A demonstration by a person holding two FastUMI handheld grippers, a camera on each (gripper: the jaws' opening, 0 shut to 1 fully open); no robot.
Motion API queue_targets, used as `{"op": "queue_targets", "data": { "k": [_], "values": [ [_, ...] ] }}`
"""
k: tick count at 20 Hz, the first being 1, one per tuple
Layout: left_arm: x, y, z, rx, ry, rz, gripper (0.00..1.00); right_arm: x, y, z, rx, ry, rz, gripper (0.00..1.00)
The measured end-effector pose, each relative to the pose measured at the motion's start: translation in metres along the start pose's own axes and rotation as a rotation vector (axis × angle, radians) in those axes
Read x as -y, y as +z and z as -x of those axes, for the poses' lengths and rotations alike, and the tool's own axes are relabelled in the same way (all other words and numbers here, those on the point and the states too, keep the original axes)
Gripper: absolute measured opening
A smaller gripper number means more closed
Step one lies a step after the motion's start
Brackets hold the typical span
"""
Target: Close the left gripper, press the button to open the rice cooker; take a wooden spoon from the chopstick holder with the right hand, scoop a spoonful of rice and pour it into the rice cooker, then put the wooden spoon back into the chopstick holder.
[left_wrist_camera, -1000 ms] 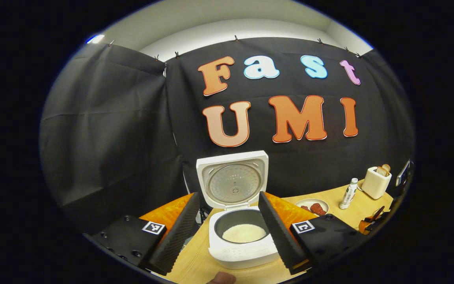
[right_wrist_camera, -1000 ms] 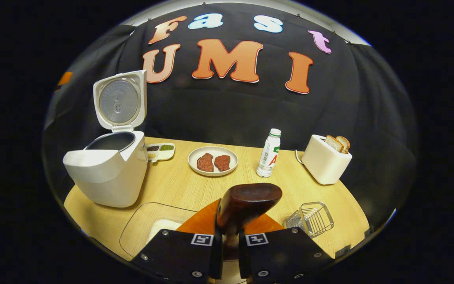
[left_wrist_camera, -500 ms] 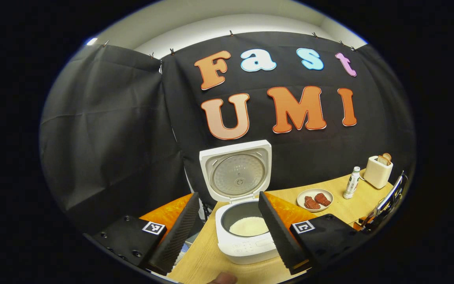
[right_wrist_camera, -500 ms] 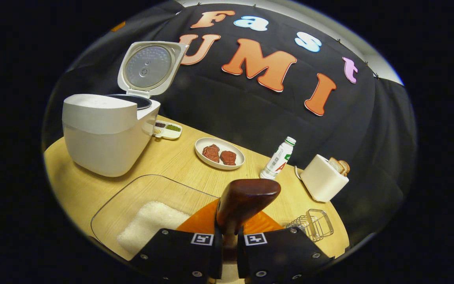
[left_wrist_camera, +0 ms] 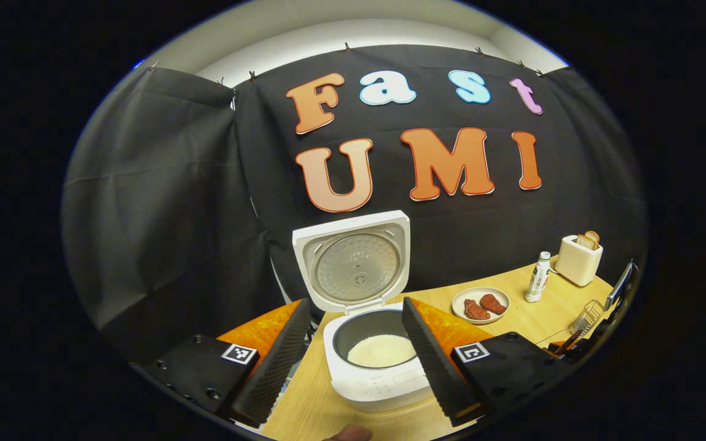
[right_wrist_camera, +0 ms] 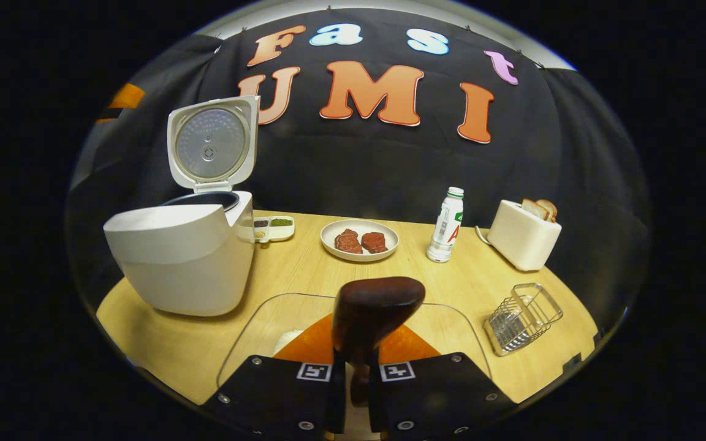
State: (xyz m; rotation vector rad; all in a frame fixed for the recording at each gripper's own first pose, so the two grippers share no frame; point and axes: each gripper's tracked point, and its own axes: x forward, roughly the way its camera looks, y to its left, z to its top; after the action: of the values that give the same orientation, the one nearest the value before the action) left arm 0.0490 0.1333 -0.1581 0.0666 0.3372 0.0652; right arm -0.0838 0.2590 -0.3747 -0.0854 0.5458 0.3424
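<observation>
Left gripper (left_wrist_camera: 353, 349): fingers spread wide, nothing between them, hanging in front of the rice cooker and framing its bowl.
Rice cooker (left_wrist_camera: 372, 358): white, lid tipped up and back against the black cloth, standing at the table's left end; white rice lies in the dark inner pot.
Right gripper (right_wrist_camera: 356, 383): pinched tight on the wooden spoon's handle, both fingers pressing it, held low over the front edge of the table.
Wooden spoon (right_wrist_camera: 374, 309): dark brown bowl sticking up out of the gripper, above the clear container; whether it carries rice I cannot tell.
Clear container (right_wrist_camera: 267, 318): see-through tub at the table's front edge, a little white rice showing just left of the gripper.
Chopstick holder (right_wrist_camera: 523, 317): wire basket near the front right corner of the table (right_wrist_camera: 304, 275).
Back edge: small sauce dish (right_wrist_camera: 273, 226) just beside the cooker, plate (right_wrist_camera: 359, 240) with two red pieces, bottle (right_wrist_camera: 446, 225) upright, toaster (right_wrist_camera: 523, 234) with bread in it towards the right corner.
</observation>
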Motion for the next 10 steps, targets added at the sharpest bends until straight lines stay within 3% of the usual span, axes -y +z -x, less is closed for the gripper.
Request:
{"op": "queue_targets", "data": {
  "k": [4,10],
  "values": [
    [0.003,-0.003,-0.002,-0.007,-0.041,0.021,1.00,-0.015,-0.005,0.005,-0.057,0.044,-0.159,0.14],
    [-0.007,-0.011,-0.004,-0.014,-0.045,0.048,1.00,-0.020,-0.009,0.003,-0.162,0.123,-0.356,0.14]
  ]
}}
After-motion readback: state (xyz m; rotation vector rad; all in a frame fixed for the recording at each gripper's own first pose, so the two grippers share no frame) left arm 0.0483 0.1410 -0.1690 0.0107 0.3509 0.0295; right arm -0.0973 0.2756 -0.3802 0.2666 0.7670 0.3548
